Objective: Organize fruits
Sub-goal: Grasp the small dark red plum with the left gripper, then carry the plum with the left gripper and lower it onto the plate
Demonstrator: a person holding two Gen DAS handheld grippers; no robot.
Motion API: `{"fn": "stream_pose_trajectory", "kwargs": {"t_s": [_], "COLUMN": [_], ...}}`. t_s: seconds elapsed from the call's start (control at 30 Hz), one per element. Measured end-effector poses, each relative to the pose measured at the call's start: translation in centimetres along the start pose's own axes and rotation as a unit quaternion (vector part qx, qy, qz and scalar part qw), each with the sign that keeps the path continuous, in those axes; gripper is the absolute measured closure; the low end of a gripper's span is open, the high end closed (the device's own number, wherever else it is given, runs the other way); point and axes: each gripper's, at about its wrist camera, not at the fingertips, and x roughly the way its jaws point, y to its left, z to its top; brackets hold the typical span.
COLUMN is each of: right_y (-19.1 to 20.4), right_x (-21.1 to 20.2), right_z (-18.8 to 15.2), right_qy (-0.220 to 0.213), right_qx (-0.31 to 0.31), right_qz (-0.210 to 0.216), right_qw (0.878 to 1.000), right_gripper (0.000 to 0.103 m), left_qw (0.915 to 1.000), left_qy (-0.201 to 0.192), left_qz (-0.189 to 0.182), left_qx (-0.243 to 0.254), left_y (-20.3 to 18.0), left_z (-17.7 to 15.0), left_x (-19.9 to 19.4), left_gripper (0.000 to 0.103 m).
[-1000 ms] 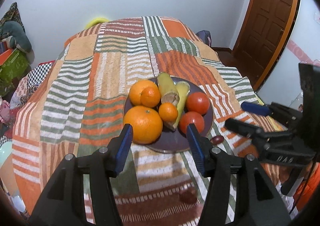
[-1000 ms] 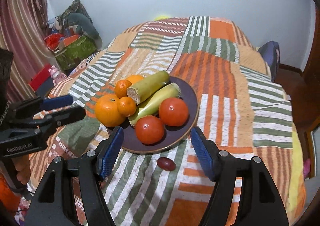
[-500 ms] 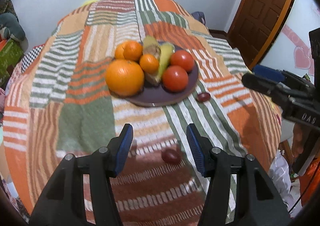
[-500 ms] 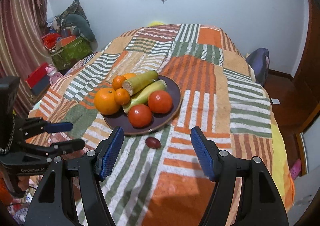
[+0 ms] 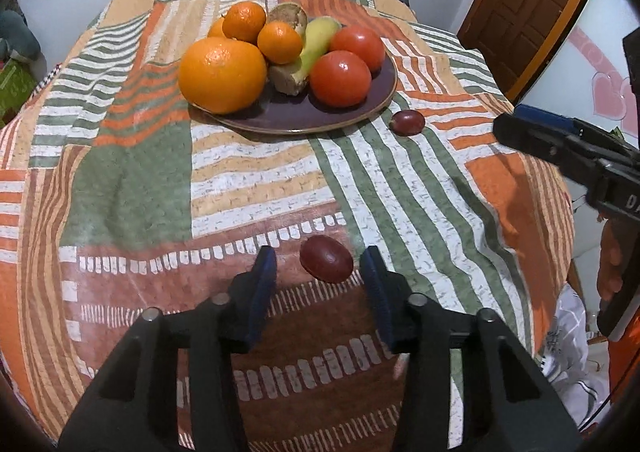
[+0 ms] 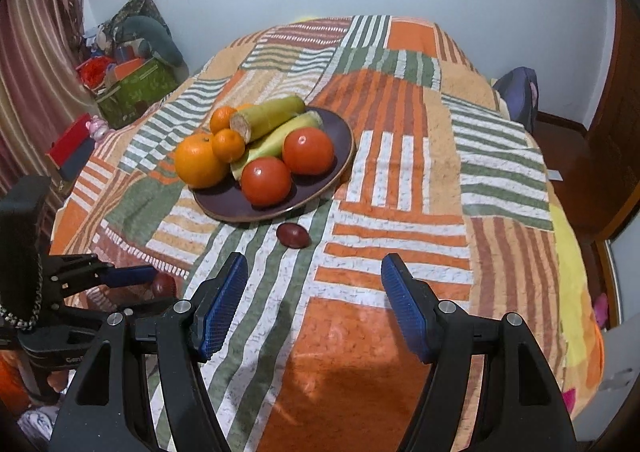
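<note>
Lying on the patchwork bedspread near its front edge, a dark red plum-like fruit sits between the blue pads of the left gripper, whose jaws are closing around it but do not yet press it; clear gaps show on both sides. A second dark red fruit rests on the cloth just beside the front rim of a dark purple plate, apart from the first. The plate, set toward the middle of the bedspread, carries a large orange, smaller mandarins, two red tomatoes, a yellow-green banana and a cut, brown-ended piece of fruit. The right gripper hangs over the striped cloth short of the second fruit, its jaws standing moderately wide with nothing between them. A wooden door stands beyond the bed's right edge.
</note>
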Motion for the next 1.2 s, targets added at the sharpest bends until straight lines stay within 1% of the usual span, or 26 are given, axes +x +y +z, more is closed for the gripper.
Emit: {"fn": "stream_pose_trajectory", "kwargs": {"t_s": [0.03,0.13,0.27,0.37,0.43,0.47,0.53,0.6,0.73,0.77,0.83,0.87,1.03,1.2], "right_y": [0.1,0.5,0.8,0.9,1.0,1.0,1.0,1.2,1.2,1.2,1.2,1.3,1.5,1.6], "right_x": [0.2,1.0,2.2,3.2,3.7,4.1,4.7,5.2,6.4,6.6,6.7,6.6,6.1,5.0], "right_z": [0.0,0.0,0.1,0.2,0.3,0.5,0.7,0.9,1.0,1.0,1.0,1.0,1.3,2.1], "right_qy": [0.002,0.007,0.016,0.024,0.028,0.032,0.037,0.043,0.052,0.053,0.052,0.051,0.048,0.028], "right_qx": [-0.001,-0.006,-0.011,-0.016,-0.019,-0.021,-0.022,-0.026,-0.027,-0.027,-0.028,-0.029,-0.033,-0.029], "right_qz": [0.0,0.001,0.005,0.007,0.008,0.01,0.013,0.012,0.009,0.01,0.015,0.018,0.025,0.031], "right_qw": [1.0,1.0,1.0,1.0,0.999,0.999,0.999,0.999,0.998,0.998,0.998,0.998,0.998,0.999], "right_gripper": [0.037,0.037,0.037,0.038,0.043,0.048,0.051,0.059,0.063,0.07,0.074,0.079,0.08,0.08], "left_qw": [1.0,0.9999,0.9998,0.9998,0.9998,0.9998,0.9997,0.9995,0.9993,0.9993,0.9993,0.9993,0.9991,0.9986], "left_qy": [-0.001,0.001,-0.003,-0.009,-0.015,-0.019,-0.026,-0.031,-0.037,-0.037,-0.037,-0.037,-0.042,-0.051], "left_qz": [0.001,-0.007,-0.008,-0.005,-0.005,-0.004,-0.003,-0.004,0.0,0.0,0.0,0.0,0.0,0.001], "left_qx": [0.003,0.009,0.018,0.016,0.009,0.007,0.002,-0.003,-0.005,-0.006,-0.008,-0.009,-0.011,-0.011], "left_y": [0.0,0.0,0.0,0.3,0.8,1.1,1.5,2.0,2.3,2.4,2.5,2.6,2.7,2.7], "left_z": [0.0,0.1,0.5,1.2,1.8,2.2,2.7,3.4,4.2,4.4,4.7,4.8,5.5,6.4], "left_x": [0.0,0.0,-0.2,-0.3,-0.4,-0.6,-0.8,-0.8,-0.7,-0.6,-0.4,-0.4,-0.3,-0.5], "left_gripper": [0.07,0.076,0.077,0.077,0.077,0.077,0.077,0.077,0.077,0.077,0.077,0.077,0.077,0.077]}}
